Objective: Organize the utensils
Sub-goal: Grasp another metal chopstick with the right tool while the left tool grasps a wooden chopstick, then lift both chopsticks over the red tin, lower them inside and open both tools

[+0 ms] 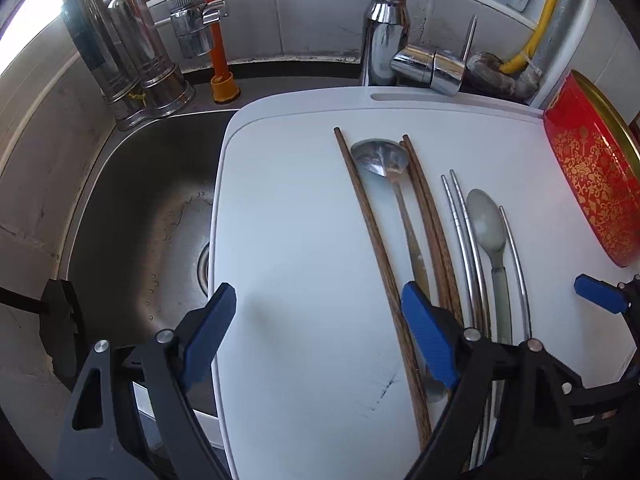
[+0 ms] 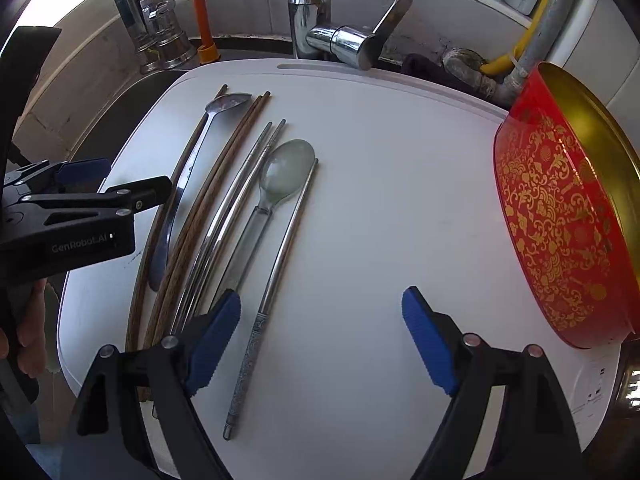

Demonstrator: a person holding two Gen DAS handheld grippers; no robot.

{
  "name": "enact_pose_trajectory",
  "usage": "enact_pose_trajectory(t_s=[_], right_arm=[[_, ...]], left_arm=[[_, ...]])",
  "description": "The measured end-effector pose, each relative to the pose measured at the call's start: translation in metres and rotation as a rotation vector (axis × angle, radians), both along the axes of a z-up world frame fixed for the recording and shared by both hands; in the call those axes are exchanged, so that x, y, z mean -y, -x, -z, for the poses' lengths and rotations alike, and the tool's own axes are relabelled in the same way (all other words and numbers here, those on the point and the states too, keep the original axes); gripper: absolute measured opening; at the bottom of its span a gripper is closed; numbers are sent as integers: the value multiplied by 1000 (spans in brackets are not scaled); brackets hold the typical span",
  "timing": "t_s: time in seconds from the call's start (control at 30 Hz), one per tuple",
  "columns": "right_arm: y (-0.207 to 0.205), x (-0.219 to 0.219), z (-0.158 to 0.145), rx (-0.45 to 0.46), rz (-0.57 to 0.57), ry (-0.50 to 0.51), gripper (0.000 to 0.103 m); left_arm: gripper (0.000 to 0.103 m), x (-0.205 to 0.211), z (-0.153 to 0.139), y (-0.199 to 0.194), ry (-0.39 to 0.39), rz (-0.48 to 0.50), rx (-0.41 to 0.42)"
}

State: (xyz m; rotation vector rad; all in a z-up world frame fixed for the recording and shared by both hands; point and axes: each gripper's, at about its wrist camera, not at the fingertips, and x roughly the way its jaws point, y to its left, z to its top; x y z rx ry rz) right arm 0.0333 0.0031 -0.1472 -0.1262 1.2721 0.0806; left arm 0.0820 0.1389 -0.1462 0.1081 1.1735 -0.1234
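Observation:
Several utensils lie in a row on the white cutting board (image 1: 288, 200) (image 2: 400, 200): wooden chopsticks (image 1: 372, 240) (image 2: 224, 168), a metal spoon (image 1: 380, 158) (image 2: 228, 102), a pair of metal chopsticks (image 1: 464, 232) (image 2: 240, 184), a translucent spoon (image 1: 486, 224) (image 2: 286, 172) and a single metal chopstick (image 1: 516, 256) (image 2: 280, 260). My left gripper (image 1: 320, 300) (image 2: 120, 182) hangs open over the board's left part, its right finger above the metal spoon's handle. My right gripper (image 2: 322, 304) is open; the single metal chopstick lies between its fingers, untouched.
A red and gold round tin (image 1: 592, 176) (image 2: 560, 220) leans at the board's right edge. The steel sink (image 1: 152, 200) drops away left of the board. A chrome faucet (image 1: 384, 40) (image 2: 344, 40) and steel canisters (image 1: 132, 52) stand behind.

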Motion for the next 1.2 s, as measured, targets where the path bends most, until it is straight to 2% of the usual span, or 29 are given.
enact_pose_trajectory(t_s=[0.27,0.57,0.6,0.67,0.7,0.73,0.8,0.9,1.1,1.2], right_arm=[[-1,0,4,-1,-4,14,80],[2,-4,2,-5,-19,-4,67],[3,-4,2,-5,-16,-5,63],[9,-8,-1,-5,-23,-5,43],[12,-10,-3,-8,-22,-6,16],[14,-11,-4,-15,-11,0,6],[16,-8,-4,-22,11,-4,6],[15,-5,-5,-29,19,-12,6],[17,-1,-7,-34,31,-27,6],[19,7,-17,-26,66,-98,6]], left_arm=[[83,-1,1,-1,10,2,6],[83,-6,7,5,33,-7,7],[83,-5,7,6,35,-7,7],[81,-4,7,10,34,-5,7],[70,-4,5,12,35,-14,15],[42,-4,2,15,35,-21,26],[8,-5,-1,17,49,-36,11],[6,-13,-1,15,104,-73,-1],[6,-17,-1,17,143,-121,-14],[6,-22,-9,27,170,-147,-8]])
